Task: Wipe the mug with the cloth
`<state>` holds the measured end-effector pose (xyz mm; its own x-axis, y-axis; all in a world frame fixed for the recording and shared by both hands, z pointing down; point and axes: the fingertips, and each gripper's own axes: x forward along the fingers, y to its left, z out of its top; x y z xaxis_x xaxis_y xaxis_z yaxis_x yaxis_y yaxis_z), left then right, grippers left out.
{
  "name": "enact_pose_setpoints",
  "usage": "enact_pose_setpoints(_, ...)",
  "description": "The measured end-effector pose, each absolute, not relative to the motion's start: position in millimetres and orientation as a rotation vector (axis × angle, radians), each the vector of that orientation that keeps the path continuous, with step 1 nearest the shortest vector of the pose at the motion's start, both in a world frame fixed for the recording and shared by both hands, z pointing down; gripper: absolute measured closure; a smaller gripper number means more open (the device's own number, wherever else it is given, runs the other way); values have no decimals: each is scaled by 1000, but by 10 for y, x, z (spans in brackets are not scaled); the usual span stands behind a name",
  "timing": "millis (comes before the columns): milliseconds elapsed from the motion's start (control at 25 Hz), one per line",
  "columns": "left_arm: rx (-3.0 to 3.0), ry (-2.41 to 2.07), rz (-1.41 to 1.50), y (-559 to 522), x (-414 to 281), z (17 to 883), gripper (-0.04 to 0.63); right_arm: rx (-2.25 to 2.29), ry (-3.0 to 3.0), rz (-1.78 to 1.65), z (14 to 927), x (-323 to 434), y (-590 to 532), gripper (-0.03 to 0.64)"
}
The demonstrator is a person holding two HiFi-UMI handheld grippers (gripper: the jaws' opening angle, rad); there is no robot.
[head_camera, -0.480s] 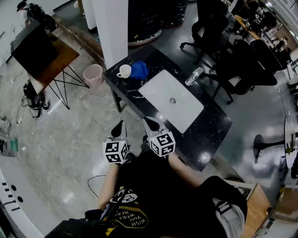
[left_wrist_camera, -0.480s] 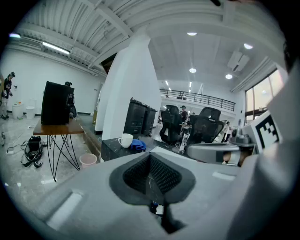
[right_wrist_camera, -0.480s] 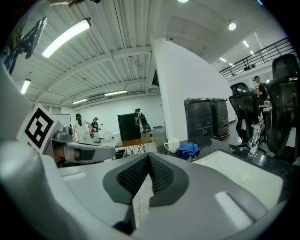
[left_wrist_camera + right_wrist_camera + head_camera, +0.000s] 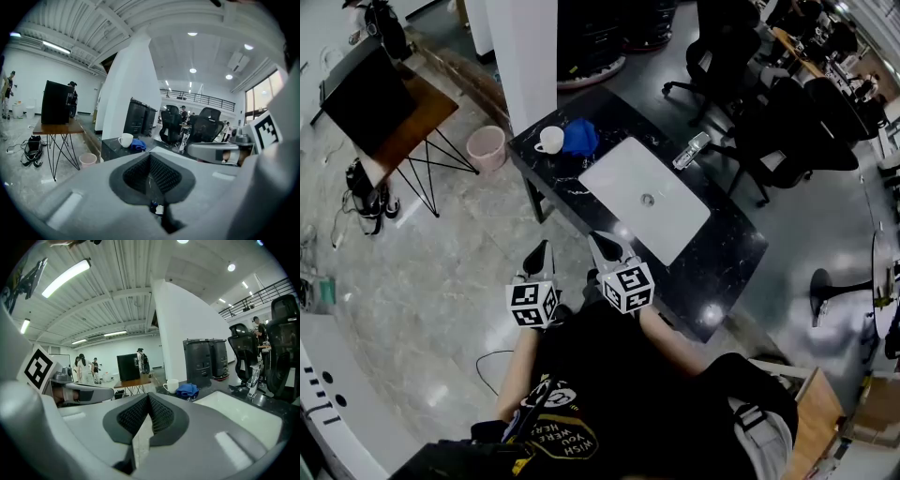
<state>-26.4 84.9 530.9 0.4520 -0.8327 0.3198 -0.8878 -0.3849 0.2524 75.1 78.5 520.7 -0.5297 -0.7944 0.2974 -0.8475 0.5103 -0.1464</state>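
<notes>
Far on the black table (image 4: 727, 246) sat the mug (image 4: 549, 142), cloth (image 4: 579, 139) at its right, well past left tongs (image 4: 539, 255) and right tongs (image 4: 606, 247), both clenched empty.

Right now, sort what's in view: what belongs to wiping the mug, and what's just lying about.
For the job: mug, cloth, left gripper, right gripper, both with jaws shut and empty.
Lying about: sink, tap, pink bin, office chairs, side table.

one mug (image 4: 550, 142), one cloth (image 4: 580, 138), one sink (image 4: 619, 176), one bin (image 4: 487, 147)
</notes>
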Motion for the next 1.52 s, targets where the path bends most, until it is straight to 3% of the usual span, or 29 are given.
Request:
enact_pose_setpoints(720,2299,-1362,184,685,-144,5475,592,1472,-2442,479,5406,1079,753,615)
enact_pose_setpoints(1520,2311,-1331,323,-1511,-336,6109,592,1241,-2438,575,6323,791,-1701,615)
